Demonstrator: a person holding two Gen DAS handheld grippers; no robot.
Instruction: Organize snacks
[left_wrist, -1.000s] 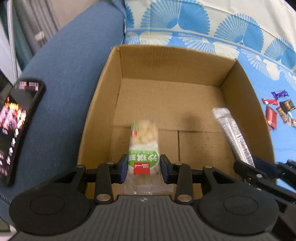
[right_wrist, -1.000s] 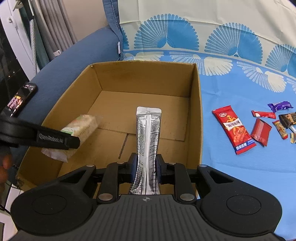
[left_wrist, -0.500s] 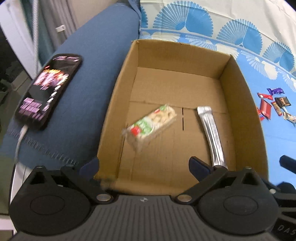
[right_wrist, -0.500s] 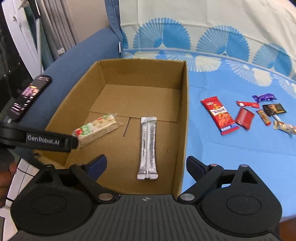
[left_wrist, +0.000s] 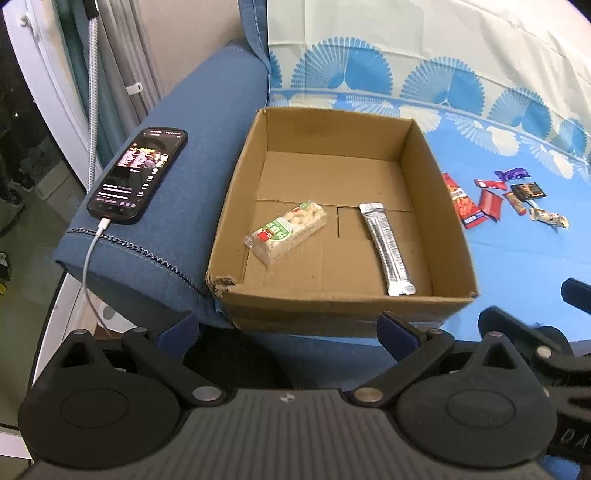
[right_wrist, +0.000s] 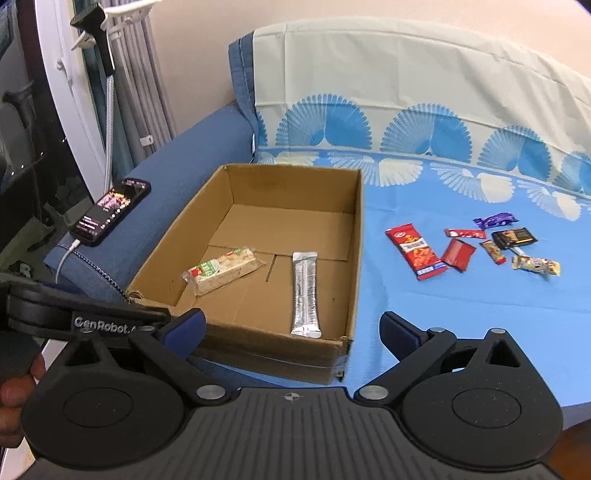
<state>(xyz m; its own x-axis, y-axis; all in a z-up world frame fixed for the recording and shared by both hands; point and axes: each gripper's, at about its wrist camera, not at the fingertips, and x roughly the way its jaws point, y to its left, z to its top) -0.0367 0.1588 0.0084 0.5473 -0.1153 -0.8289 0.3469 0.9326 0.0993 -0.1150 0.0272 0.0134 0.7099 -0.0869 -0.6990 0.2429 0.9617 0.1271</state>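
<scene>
blue cloth with fan prints (right_wrist: 461, 295) covers the bed or sofa seat, and a cardboard box (left_wrist: 236, 206) sits on it against the blue armrest (left_wrist: 155, 206). your left claw (left_wrist: 288, 328) hangs before the box's near wall, jaws wide apart with nothing between them. your right claw (right_wrist: 291, 328) hangs at the box's near right corner, its jaws opening, almost fully spread, and empty too. inside the box, a green-label snack (left_wrist: 286, 230) lies at an angle on the left of the floor, and a silver stick pack (left_wrist: 386, 247) lies lengthwise to the right, apart from it. more snacks (right_wrist: 469, 247) lie scattered on the cloth, well to the right of the box. a lit phone (left_wrist: 138, 175) rests on the armrest with a white cable (left_wrist: 90, 258) plugged in.
</scene>
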